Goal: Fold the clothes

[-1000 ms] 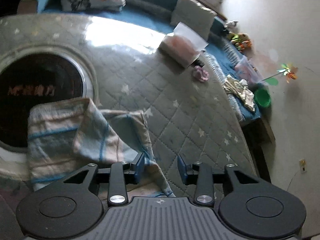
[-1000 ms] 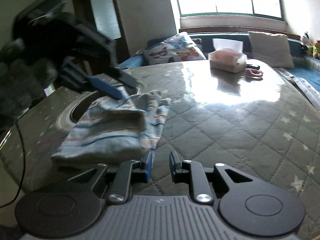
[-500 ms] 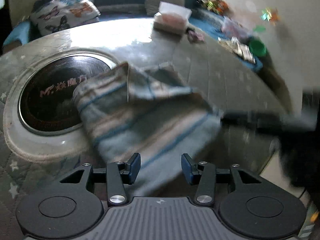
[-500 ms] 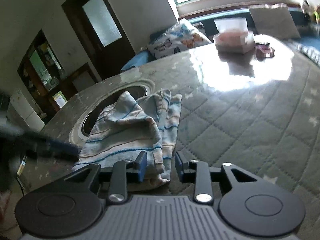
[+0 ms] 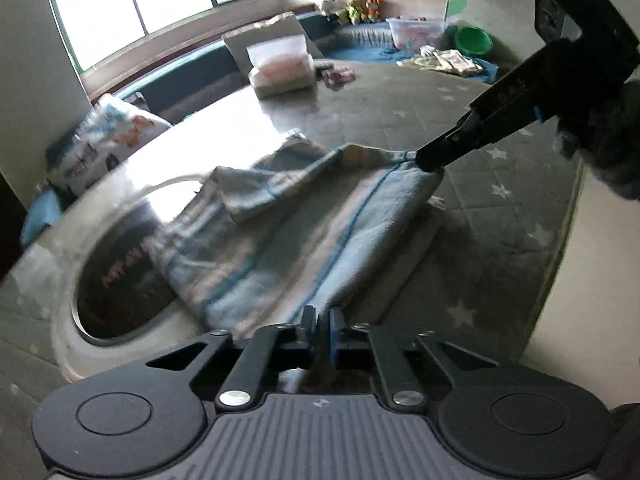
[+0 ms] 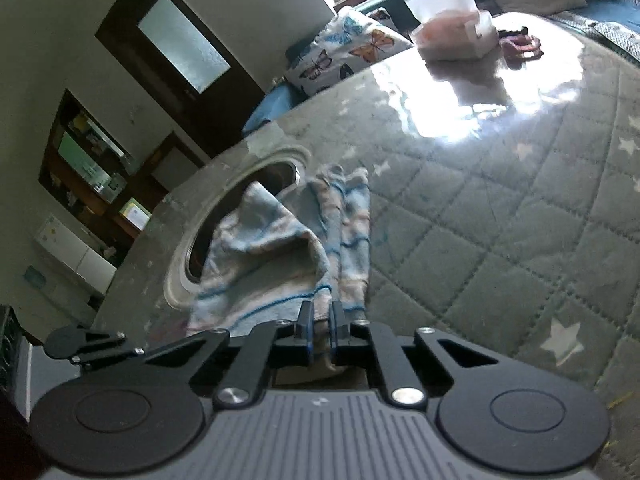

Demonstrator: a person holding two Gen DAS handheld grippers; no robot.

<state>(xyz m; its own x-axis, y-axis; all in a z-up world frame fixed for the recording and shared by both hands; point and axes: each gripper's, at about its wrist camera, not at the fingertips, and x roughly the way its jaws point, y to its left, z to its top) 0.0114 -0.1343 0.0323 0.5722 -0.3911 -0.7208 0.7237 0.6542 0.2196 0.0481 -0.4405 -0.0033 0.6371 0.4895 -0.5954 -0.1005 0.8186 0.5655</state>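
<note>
Striped blue-and-cream cloth (image 5: 304,236) lies rumpled, its near corners pinched by left gripper (image 5: 323,330) and right gripper (image 6: 320,330).

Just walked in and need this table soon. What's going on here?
A person is folding a blue-striped pale garment on the grey quilted table cover, using two hand-held grippers. The left gripper is shut on the near edge, and the right gripper is shut on another corner. The cloth is still rumpled, partly over a round dark inset.
</note>
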